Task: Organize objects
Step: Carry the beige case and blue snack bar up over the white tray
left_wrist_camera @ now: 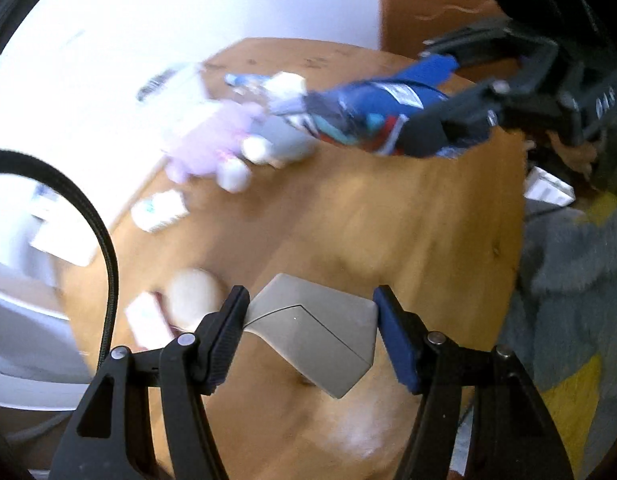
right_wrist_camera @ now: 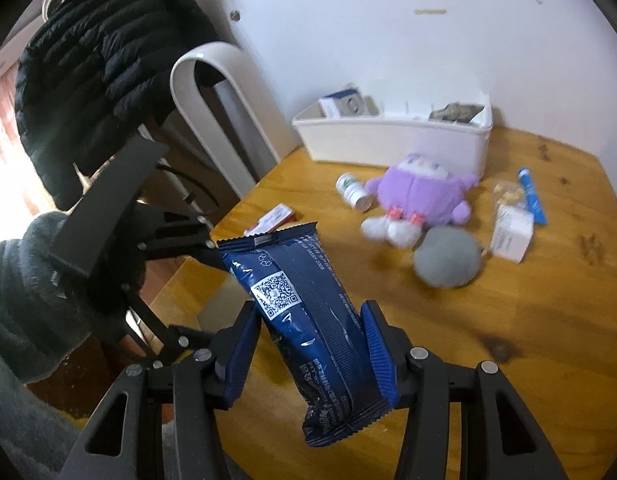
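Note:
My left gripper [left_wrist_camera: 308, 320] is shut on a grey angular box [left_wrist_camera: 314, 330] and holds it above the wooden table [left_wrist_camera: 388, 220]. My right gripper [right_wrist_camera: 308, 340] is shut on a dark blue snack packet [right_wrist_camera: 304, 320] and holds it above the table's near side; the packet also shows in the left wrist view [left_wrist_camera: 372, 112]. On the table lie a purple plush toy [right_wrist_camera: 420, 196], a grey ball [right_wrist_camera: 448, 258], a white pill bottle [right_wrist_camera: 353, 191], a blue tube [right_wrist_camera: 531, 196] and a small white box [right_wrist_camera: 512, 232]. A white storage bin [right_wrist_camera: 392, 140] stands at the back by the wall.
A red and white flat pack [right_wrist_camera: 274, 218] lies near the table's left edge. A beige round object [left_wrist_camera: 192, 292] and a pink-white pack [left_wrist_camera: 148, 320] lie near my left gripper. A white chair [right_wrist_camera: 212, 92] with a black jacket [right_wrist_camera: 104, 60] stands left of the table.

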### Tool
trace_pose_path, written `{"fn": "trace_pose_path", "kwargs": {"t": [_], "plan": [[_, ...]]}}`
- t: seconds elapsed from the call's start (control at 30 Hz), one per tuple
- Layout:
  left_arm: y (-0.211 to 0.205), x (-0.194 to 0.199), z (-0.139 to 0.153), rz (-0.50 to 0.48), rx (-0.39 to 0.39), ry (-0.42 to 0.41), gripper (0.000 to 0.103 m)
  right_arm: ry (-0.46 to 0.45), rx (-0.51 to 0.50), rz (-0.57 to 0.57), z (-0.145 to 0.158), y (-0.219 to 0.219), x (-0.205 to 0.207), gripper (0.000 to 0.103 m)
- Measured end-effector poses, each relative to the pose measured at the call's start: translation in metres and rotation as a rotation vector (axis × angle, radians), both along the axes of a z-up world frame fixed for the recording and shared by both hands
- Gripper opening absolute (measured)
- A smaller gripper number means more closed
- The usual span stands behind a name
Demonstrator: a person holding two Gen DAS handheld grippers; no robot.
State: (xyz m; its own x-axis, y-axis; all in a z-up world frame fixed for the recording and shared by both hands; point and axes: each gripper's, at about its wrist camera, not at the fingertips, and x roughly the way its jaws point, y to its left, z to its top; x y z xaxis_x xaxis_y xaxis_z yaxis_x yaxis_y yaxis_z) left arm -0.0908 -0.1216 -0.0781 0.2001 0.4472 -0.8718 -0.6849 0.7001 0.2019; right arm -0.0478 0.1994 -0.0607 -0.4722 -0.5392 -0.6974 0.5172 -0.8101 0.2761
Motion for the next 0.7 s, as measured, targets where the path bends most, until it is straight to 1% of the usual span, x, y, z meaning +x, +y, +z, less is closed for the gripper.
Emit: {"fn": "trace_pose_path", "kwargs": {"t": [0.07,0.2,0.33,0.47,0.57,0.63,0.7], "plan": [[0.01,0.001,0.023,0.027,0.042,0.024,0.068,0.024,0.008,-0.012,0.014,0.002,-0.008,0.052],[0.029,0.01,0.069,0.096,0.139,0.038,0.068,0.079,0.027,-0.038,0.047,0.002,-0.032,0.052],[0.067,0.001,0.134,0.189,0.246,0.011,0.068,0.122,0.032,-0.082,0.083,0.002,-0.066,0.052],[0.105,-0.005,0.179,0.293,0.335,0.008,0.068,0.159,0.027,-0.139,0.12,-0.002,-0.11,0.052],[0.141,-0.018,0.201,0.405,0.346,-0.012,0.068,0.157,0.009,-0.192,0.14,-0.003,-0.142,0.052],[0.166,-0.027,0.207,0.478,0.339,-0.029,0.068,0.131,-0.005,-0.244,0.149,-0.002,-0.17,0.052],[0.193,-0.039,0.208,0.557,0.34,-0.034,0.068,0.087,-0.046,-0.281,0.152,0.001,-0.199,0.052]]}}
